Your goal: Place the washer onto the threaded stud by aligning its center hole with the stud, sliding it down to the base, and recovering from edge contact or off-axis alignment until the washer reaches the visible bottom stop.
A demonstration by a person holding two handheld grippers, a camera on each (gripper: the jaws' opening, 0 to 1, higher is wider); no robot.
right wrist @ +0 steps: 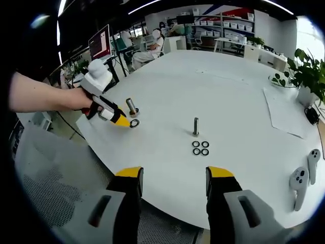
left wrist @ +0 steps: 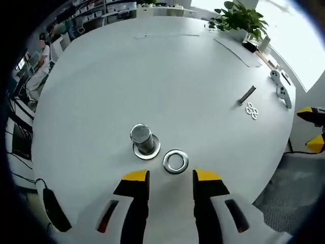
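Note:
A threaded stud (left wrist: 142,138) stands upright on its round metal base on the white table (left wrist: 167,66). A steel washer (left wrist: 175,161) lies flat on the table just to the right of that base, apart from it. My left gripper (left wrist: 171,178) is open, its yellow-tipped jaws just short of the washer, with nothing between them. In the right gripper view a hand holds the left gripper (right wrist: 123,121) with its tips beside the washer (right wrist: 134,123) and the stud (right wrist: 132,107). My right gripper (right wrist: 174,175) hangs open at the table's near edge, holding nothing.
A second stud (right wrist: 195,126) stands mid-table with several loose washers (right wrist: 200,148) next to it. Two grey hand controllers (right wrist: 302,178) lie near the right edge. A potted plant (left wrist: 238,18) and a sheet of paper (right wrist: 284,114) sit at the far side.

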